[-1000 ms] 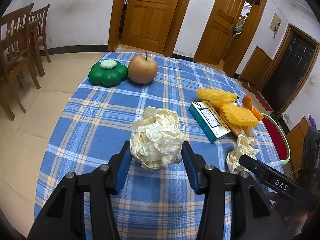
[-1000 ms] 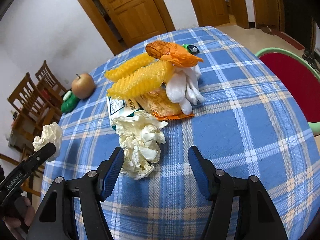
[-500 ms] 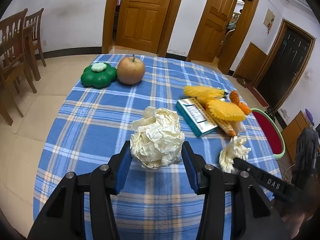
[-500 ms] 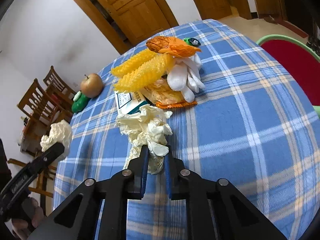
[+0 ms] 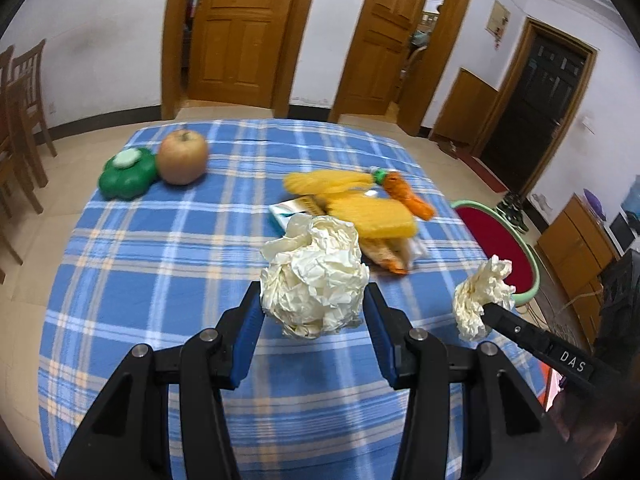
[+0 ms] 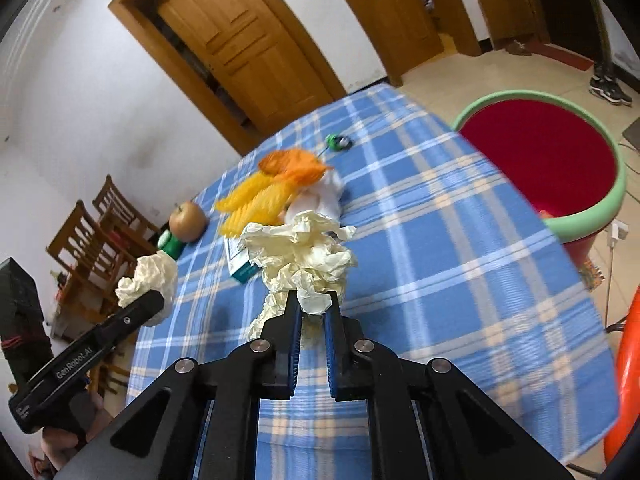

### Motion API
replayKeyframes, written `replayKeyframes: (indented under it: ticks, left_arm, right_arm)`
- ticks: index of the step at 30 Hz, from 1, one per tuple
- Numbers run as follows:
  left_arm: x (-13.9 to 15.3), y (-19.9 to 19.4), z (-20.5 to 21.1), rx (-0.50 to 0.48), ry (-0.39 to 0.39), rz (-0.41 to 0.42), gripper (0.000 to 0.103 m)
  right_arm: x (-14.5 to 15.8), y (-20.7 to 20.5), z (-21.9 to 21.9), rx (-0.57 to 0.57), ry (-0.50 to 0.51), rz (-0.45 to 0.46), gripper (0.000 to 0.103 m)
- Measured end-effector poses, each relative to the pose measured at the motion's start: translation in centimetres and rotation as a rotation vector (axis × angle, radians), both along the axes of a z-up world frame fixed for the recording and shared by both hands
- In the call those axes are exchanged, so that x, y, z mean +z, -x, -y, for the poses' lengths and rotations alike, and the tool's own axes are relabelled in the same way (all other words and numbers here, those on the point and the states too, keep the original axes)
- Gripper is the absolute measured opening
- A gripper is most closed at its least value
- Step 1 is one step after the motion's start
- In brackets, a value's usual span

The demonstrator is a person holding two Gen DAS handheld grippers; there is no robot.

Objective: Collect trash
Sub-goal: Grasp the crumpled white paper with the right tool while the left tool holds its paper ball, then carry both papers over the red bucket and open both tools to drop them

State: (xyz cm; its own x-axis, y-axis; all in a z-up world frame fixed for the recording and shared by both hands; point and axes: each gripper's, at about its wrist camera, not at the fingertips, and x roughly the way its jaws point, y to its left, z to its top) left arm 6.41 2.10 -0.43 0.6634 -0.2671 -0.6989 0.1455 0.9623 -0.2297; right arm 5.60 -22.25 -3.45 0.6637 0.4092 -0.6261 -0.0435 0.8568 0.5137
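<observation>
My left gripper is shut on a round crumpled paper ball and holds it above the blue plaid tablecloth. My right gripper is shut on a second, looser crumpled paper wad, also lifted off the cloth. That wad and the right gripper show at the right of the left wrist view. The left gripper's ball shows at the left of the right wrist view. A round bin with a green rim and red inside stands beside the table's right edge.
On the table lie an apple, a green flower-shaped lid, a teal box, yellow wavy packaging, an orange wrapper and white gloves. Wooden chairs stand at the left. Doors line the far wall.
My right gripper closed on the loose paper wad and lifted it off the cloth toward the right. My left gripper kept its ball and swung a little right.
</observation>
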Motion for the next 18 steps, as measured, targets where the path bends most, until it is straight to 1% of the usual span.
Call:
replayKeyframes:
  ticks: [6, 11, 14, 18]
  left_arm:
    - [0.7, -0.6, 3.5, -0.071, -0.021, 0.009, 0.050]
    - [1.1, -1.5, 6.8, -0.134, -0.028, 0.011, 0.050]
    - [1.2, -2.3, 9.3, -0.175, -0.045, 0.014, 0.050]
    - [1.1, -3.5, 12.2, -0.217, -0.055, 0.008, 0.050]
  right_arm:
    - [0.5, 0.8, 3.3, -0.074, -0.012, 0.025, 0.010]
    - [0.9, 0.5, 6.5, -0.129, -0.029, 0.038, 0.010]
    - [1.0, 0.4, 8.6, -0.174, -0.028, 0.047, 0.010]
    - [0.7, -0.1, 11.7, -0.230, -0.035, 0.041, 0.011]
